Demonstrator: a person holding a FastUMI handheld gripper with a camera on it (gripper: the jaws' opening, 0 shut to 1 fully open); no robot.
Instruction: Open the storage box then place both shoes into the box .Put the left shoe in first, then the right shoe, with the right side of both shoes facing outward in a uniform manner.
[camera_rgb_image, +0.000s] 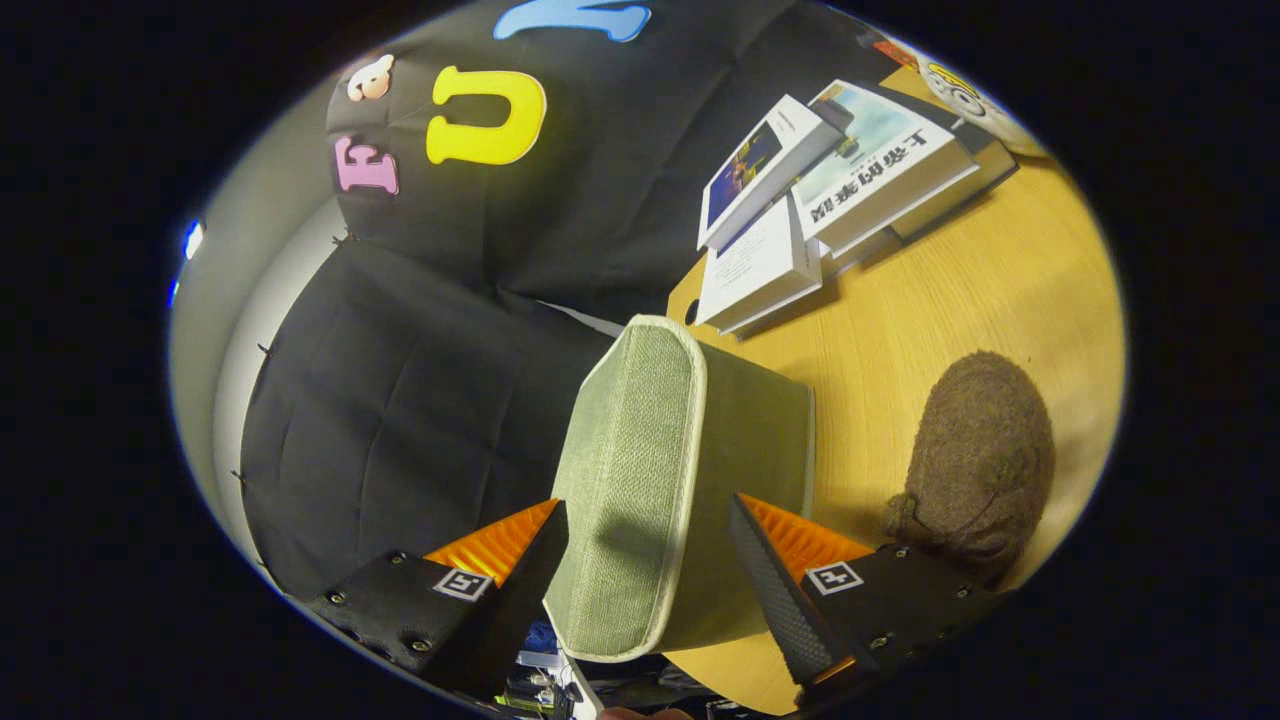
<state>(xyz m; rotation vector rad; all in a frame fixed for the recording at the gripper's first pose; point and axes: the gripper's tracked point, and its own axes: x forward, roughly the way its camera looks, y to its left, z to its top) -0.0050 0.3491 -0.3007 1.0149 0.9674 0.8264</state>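
Opening step: spread fingers (648, 555) straddle the green storage box's lid (630, 480), low centre; next, pinch and lift.

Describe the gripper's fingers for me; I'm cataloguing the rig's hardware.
The gripper has two black wedge-shaped fingers fastened with small screws. Each carries ribbed orange padding on its upper face and a small square black-and-white marker tag. The right finger's inner face has a fine textured grip pattern.
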